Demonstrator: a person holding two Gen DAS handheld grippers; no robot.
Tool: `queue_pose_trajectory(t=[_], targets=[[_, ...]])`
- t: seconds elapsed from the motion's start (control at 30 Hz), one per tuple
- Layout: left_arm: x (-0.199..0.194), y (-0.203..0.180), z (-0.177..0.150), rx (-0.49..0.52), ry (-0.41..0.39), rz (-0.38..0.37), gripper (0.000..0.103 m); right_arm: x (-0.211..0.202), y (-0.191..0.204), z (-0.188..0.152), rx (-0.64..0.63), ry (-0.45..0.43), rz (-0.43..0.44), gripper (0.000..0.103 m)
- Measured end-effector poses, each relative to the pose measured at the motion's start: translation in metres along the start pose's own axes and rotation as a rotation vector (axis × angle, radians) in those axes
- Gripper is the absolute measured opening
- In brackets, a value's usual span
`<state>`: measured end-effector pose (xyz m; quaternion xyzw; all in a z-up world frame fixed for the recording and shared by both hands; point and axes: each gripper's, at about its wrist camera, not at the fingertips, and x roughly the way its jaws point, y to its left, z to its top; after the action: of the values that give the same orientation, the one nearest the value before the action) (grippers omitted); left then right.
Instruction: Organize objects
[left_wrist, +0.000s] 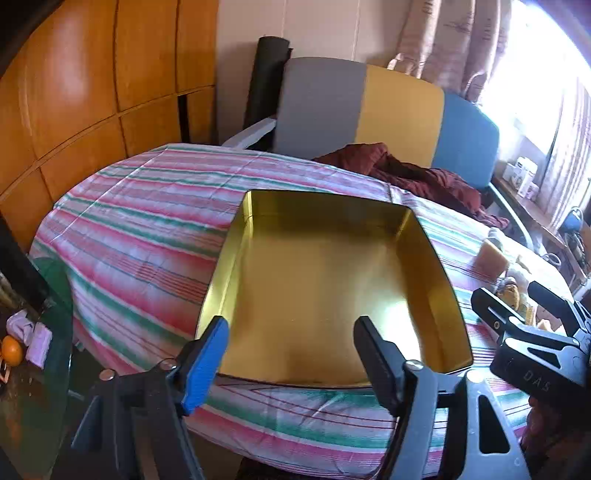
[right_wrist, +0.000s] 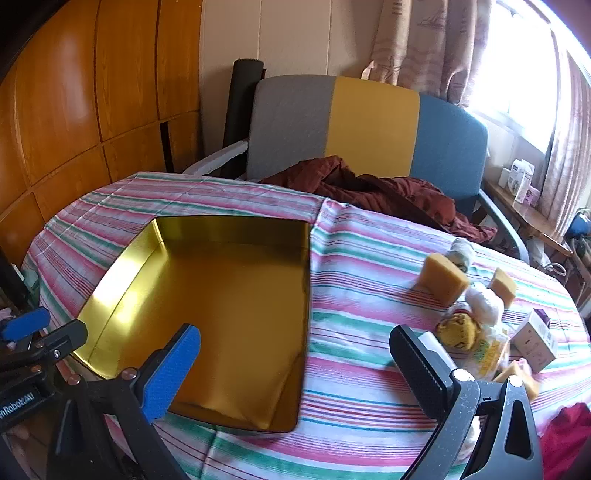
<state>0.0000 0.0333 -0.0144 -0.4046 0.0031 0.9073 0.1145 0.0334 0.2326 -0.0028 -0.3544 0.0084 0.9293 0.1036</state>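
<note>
An empty gold tin tray (left_wrist: 325, 288) lies on the striped tablecloth (right_wrist: 369, 251). My left gripper (left_wrist: 291, 354) hovers open over the tray's near edge, nothing between its fingers. In the right wrist view the tray (right_wrist: 221, 314) sits left of centre, and my right gripper (right_wrist: 295, 362) stands wide open above the tray's right rim and the cloth, holding nothing. To its right lies a cluster: two yellow sponges (right_wrist: 443, 278) (right_wrist: 502, 286), a yellow knitted piece (right_wrist: 458, 328), a white bag (right_wrist: 484, 302) and a small white box (right_wrist: 535, 339).
A chair with a grey, yellow and blue back (right_wrist: 369, 122) stands behind the table, a maroon cloth (right_wrist: 388, 192) draped on its seat. Wooden panels (right_wrist: 74, 110) fill the left. A glass side table holds an orange (left_wrist: 11, 350). A shelf with boxes (right_wrist: 521, 181) runs under the window.
</note>
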Motion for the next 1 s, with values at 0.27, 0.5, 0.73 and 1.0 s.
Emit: queue_pose_trajectory(t=[0.27,0.5,0.73,1.0], targets=[[-0.005,-0.035,0.012,0.096,-0.028,-0.17,0.083,-0.016,-0.076,-0.005,0.114,0.02,0.012,0.103],[0.002,-0.086,0.022,0.204,0.021,-0.348,0.087,-0.035,-0.177,-0.029,0.251,0.092,-0.136,0.103],[0.025,-0.166,0.027,0.316,0.162,-0.531,0.102,-0.054,-0.264,-0.062,0.435,0.148,-0.281,0.103],[0.068,-0.255,0.015,0.401,0.378,-0.54,0.091,-0.064,-0.301,-0.085,0.545,0.137,-0.311,0.103]])
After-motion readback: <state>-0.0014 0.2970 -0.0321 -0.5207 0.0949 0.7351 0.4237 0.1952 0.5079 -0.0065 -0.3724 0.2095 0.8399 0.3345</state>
